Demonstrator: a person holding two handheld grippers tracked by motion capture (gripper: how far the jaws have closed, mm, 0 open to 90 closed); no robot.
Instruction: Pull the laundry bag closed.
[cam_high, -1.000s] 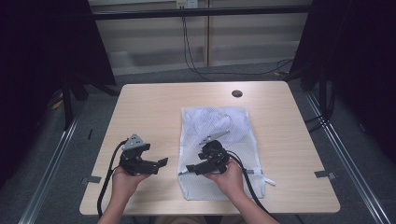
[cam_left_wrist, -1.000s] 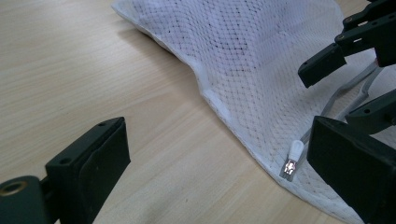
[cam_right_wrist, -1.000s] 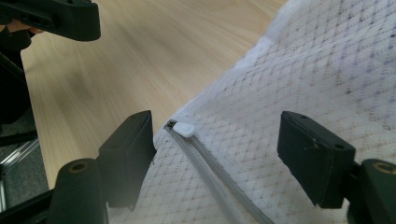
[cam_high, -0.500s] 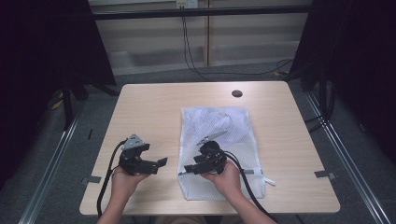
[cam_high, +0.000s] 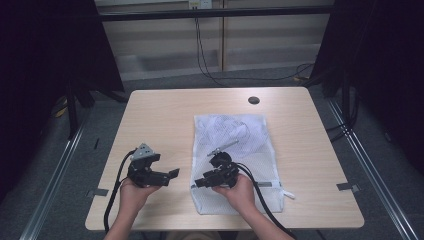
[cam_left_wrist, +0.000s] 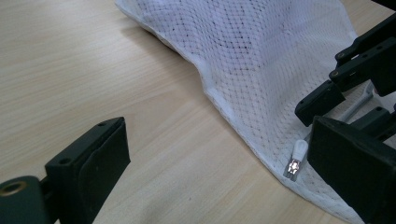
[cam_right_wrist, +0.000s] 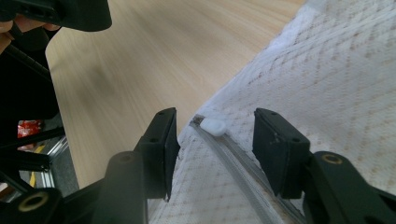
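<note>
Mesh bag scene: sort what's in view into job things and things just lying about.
In the job:
mesh bag
zip pull, between the right gripper's closing jaws, not yet pinched
left gripper, open, waiting beside the bag

Lying about:
table
round hole in the tabletop

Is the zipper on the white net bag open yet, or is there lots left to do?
Not open yet, it seems. Done: the white mesh laundry bag lies flat on the light wooden table. In hand: the right claw has just been closing around the small white zipper pull, its pads not yet pressing it. The left claw waits open beside the bag. Left: pinching the pull and sliding it along.
</note>
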